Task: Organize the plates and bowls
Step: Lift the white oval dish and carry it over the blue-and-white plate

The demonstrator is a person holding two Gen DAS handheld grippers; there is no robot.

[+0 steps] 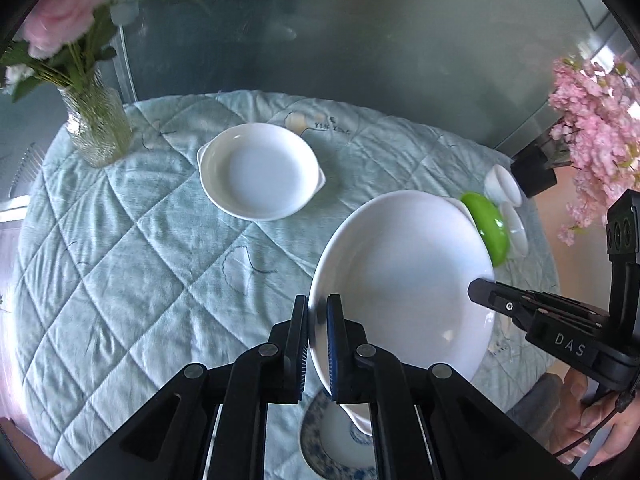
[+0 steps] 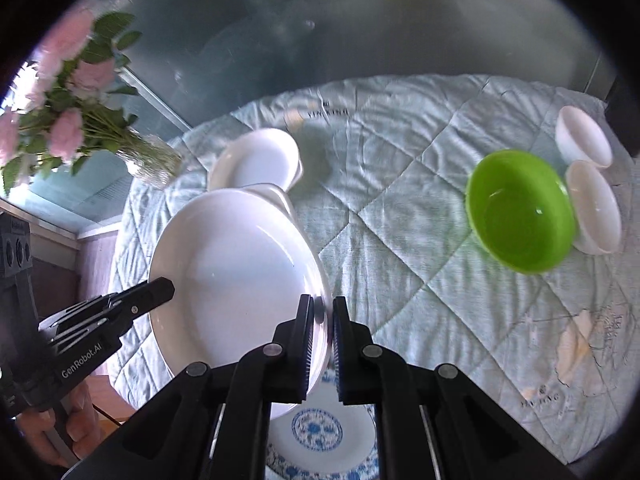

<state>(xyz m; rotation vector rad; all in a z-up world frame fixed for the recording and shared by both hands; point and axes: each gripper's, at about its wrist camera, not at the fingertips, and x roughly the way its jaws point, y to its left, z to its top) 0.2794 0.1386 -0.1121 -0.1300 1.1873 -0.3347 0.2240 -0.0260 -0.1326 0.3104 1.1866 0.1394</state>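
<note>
We hold 1 large white dish (image 1: 400, 276) lifted at frame centre, the left gripper (image 1: 318, 344) and right gripper (image 2: 322, 340) each clamped narrowly on its rim, above a blue-patterned plate (image 2: 320, 436). Sorting seems barely begun: 1 handled white dish (image 1: 258, 172), 1 green bowl (image 2: 520, 210) and 2 white bowls (image 2: 592, 204) sit unstacked on the quilted cloth (image 1: 120, 260).

Soft daylight fills both views, with the far background hazy and washed out behind the tabletop (image 1: 120, 280). Glare sheens the white plate (image 1: 404, 280), which looks motion-smeared at its rim in the right wrist view. Fisheye bending curves everything toward dark corners, and the pink flowers (image 2: 68, 120) are blurred.
</note>
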